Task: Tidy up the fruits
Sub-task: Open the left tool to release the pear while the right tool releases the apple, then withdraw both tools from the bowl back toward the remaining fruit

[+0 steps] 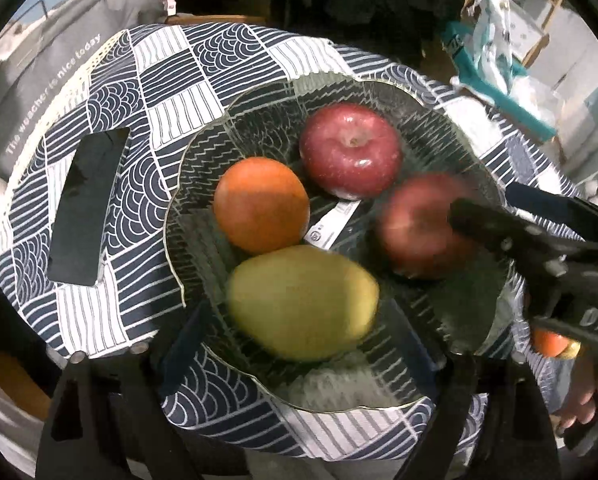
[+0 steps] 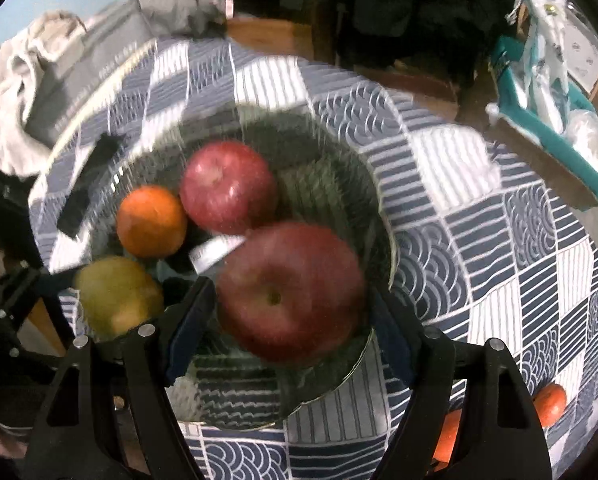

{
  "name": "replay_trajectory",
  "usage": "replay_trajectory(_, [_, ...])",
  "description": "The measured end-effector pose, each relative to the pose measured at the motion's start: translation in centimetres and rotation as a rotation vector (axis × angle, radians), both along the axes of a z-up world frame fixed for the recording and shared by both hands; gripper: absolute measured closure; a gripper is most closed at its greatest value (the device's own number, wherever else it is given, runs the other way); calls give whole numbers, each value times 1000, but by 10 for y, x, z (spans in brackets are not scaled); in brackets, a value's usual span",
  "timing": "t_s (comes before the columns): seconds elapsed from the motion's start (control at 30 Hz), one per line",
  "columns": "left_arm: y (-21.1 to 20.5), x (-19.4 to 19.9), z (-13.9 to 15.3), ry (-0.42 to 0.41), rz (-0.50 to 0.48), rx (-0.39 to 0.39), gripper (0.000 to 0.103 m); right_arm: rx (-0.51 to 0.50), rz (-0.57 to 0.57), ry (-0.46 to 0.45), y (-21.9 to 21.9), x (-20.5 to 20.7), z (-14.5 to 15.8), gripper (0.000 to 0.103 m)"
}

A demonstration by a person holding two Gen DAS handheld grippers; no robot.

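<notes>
A clear glass bowl (image 1: pixel 439 120) stands on a blue-and-white patterned tablecloth (image 1: pixel 139 92). In it lie a red apple (image 1: pixel 351 150), an orange (image 1: pixel 261 204), a yellow-green mango (image 1: pixel 303 302) and a second red apple (image 1: pixel 423 226). My left gripper (image 1: pixel 307 320) hangs over the bowl, open. The mango sits between its fingers with a gap on each side. My right gripper (image 2: pixel 291 292) is open around the second apple (image 2: pixel 291 292), which rests in the bowl (image 2: pixel 327 184). Its pads stand just off the fruit. The left wrist view shows that gripper (image 1: pixel 483 200) coming in from the right.
A black phone (image 1: pixel 87 208) lies on the cloth left of the bowl. A white tag (image 1: pixel 331 224) sits among the fruit. Two more oranges (image 2: pixel 551 404) lie at the near right of the table. Grey cloth (image 1: pixel 39 92) and a teal box (image 2: pixel 551 132) are beyond the table's edges.
</notes>
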State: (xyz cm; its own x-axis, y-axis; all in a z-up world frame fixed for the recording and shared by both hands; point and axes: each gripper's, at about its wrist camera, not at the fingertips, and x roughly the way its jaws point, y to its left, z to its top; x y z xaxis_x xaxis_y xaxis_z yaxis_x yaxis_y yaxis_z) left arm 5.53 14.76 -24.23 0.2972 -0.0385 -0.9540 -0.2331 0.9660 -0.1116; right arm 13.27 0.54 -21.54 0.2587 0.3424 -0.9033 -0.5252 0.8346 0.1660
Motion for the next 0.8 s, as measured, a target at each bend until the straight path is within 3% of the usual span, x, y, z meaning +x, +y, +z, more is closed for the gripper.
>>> replay_trajectory(0.33, [-4,-4,23,-54,5,-16,9,40,-83,-90,-23,3,44,18])
replay_trajectory(0.8, [-36,-10,85,-209,-65,-2,9,23,-194,-251,-75,-23,104,18])
